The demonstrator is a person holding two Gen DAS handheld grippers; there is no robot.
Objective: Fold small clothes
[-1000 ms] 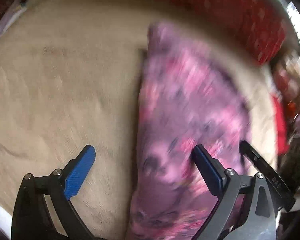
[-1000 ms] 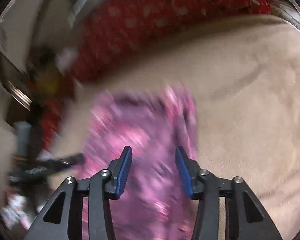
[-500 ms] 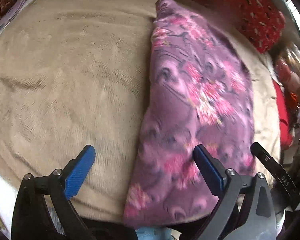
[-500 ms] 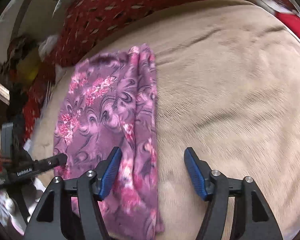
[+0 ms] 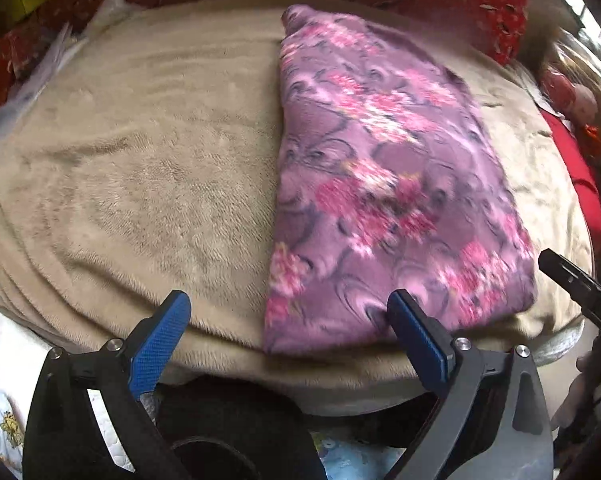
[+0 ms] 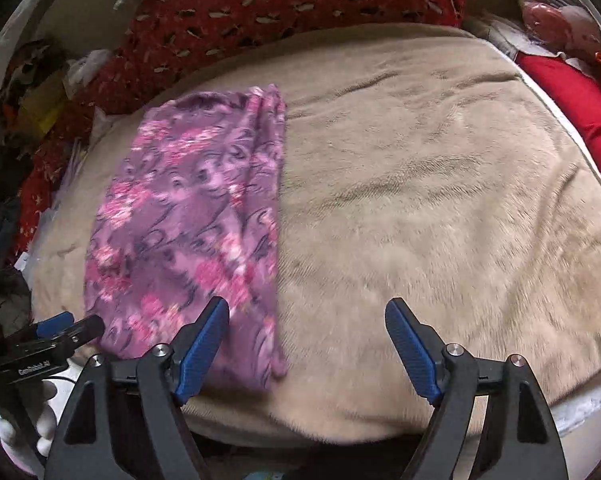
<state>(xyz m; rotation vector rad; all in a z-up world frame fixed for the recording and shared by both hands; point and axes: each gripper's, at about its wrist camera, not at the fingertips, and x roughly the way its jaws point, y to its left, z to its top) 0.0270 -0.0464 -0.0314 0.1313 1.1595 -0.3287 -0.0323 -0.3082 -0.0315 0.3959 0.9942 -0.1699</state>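
- Our folded purple floral garment (image 5: 380, 184) lies flat on the beige blanket (image 5: 140, 168), reaching its near edge.
- Left gripper (image 5: 288, 344) jaws stand wide, empty.
- Right gripper (image 6: 306, 344) jaws have just been opening, nothing between.

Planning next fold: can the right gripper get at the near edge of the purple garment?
Probably yes. The right gripper is open and holds nothing, the purple garment lies flat on the beige blanket, uncovered.

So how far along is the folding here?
Done: the purple floral garment lies folded into a long strip on the beige blanket. In hand: nothing; left tongs and right tongs are open, the right just opened. Left: possibly a crosswise fold.
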